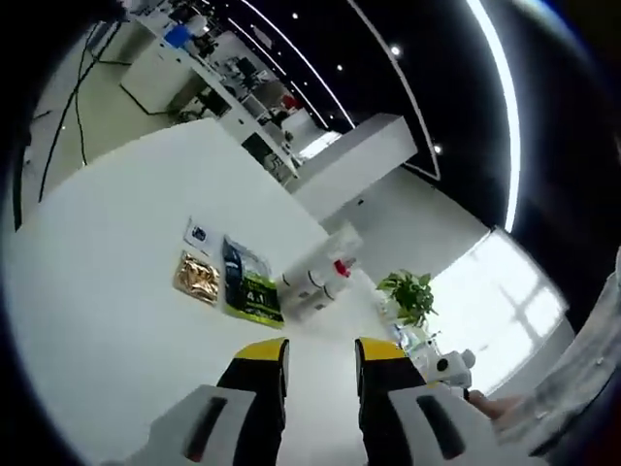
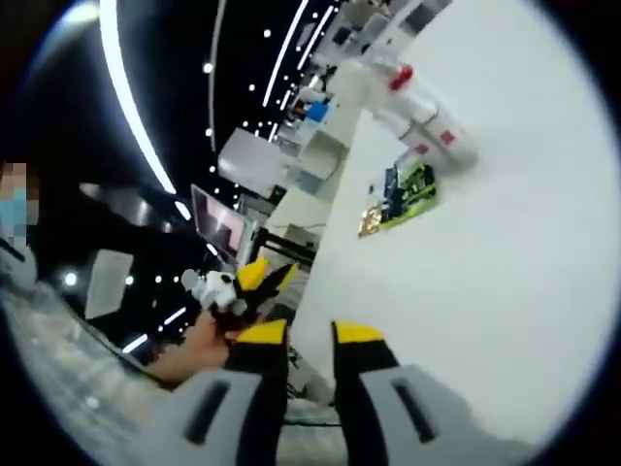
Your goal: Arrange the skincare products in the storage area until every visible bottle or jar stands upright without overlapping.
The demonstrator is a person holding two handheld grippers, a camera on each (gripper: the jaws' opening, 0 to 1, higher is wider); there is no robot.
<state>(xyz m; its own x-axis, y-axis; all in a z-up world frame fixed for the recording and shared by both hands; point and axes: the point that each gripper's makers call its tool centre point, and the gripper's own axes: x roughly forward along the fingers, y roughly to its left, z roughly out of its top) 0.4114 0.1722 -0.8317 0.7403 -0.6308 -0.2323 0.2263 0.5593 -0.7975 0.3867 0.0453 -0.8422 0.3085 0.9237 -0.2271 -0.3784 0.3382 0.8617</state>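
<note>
White bottles (image 1: 312, 283) lie toppled in a cluster just beyond my left gripper (image 1: 321, 367), beside flat sachets (image 1: 247, 282). Both the left and the right gripper (image 2: 299, 351) are slightly parted, empty. In my judgement, nothing is uprighted yet; all arranging remains.

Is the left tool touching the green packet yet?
Apart. The left gripper view shows bare white table between the open left tool and the green packet.

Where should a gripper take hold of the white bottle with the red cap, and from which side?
Probably across the plain white body below the red cap, closing on its round sides from the open table side. The red-capped bottle sits tight among other white containers, so that flank looks freest.
</note>
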